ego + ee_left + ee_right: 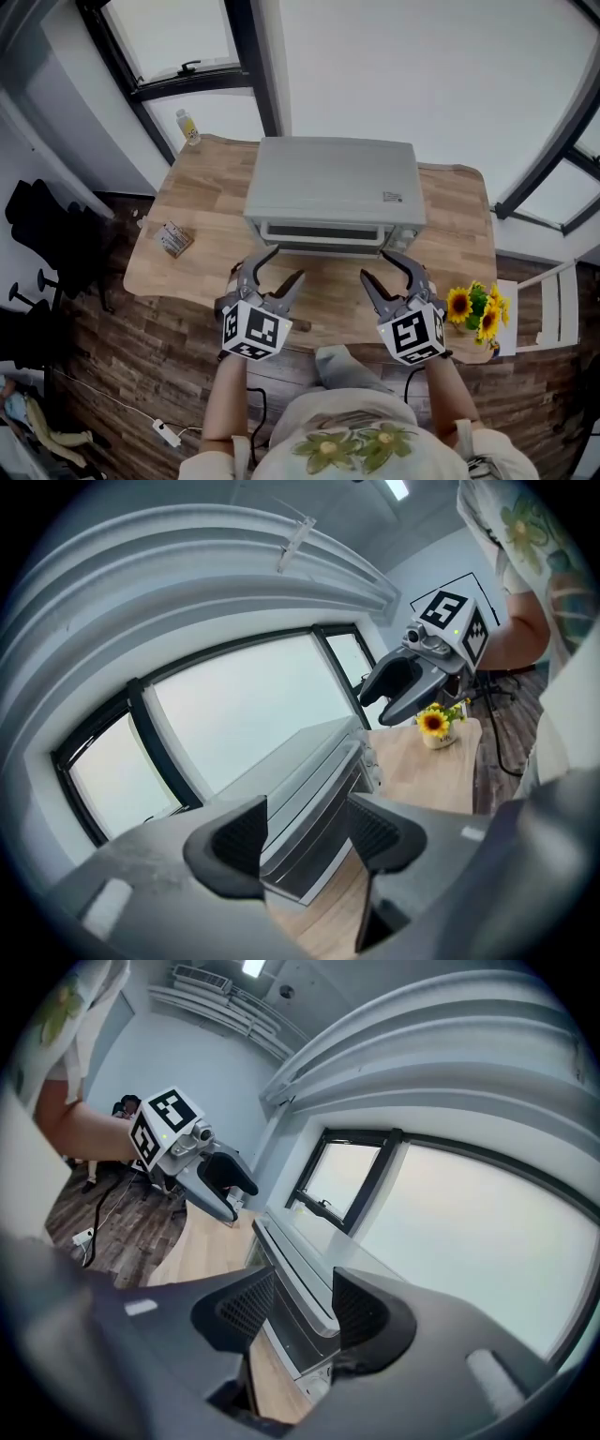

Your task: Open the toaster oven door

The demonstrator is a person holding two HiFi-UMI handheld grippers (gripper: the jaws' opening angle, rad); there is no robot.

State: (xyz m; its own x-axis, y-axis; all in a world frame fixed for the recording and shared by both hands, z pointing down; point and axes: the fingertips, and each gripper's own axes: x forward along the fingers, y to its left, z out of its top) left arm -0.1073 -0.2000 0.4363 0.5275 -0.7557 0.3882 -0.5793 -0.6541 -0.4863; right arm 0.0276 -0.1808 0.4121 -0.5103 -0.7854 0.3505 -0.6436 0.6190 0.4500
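the head view looks steeply down from above the person onto the light wooden table (459, 202), taking in the whole grey box-shaped metal toaster oven (333, 178) at mid-frame and, lower, the left gripper (284, 265) and right gripper (377, 265). the left gripper view sits low over the table, rolled sideways, and faces along its jaws at the oven's front from close by on the left. the right gripper view mirrors it from the right, equally close. all three views share the oven's front and the table before it; each gripper view also catches the other gripper, and both see the large dark-framed windows (450, 1204) behind.
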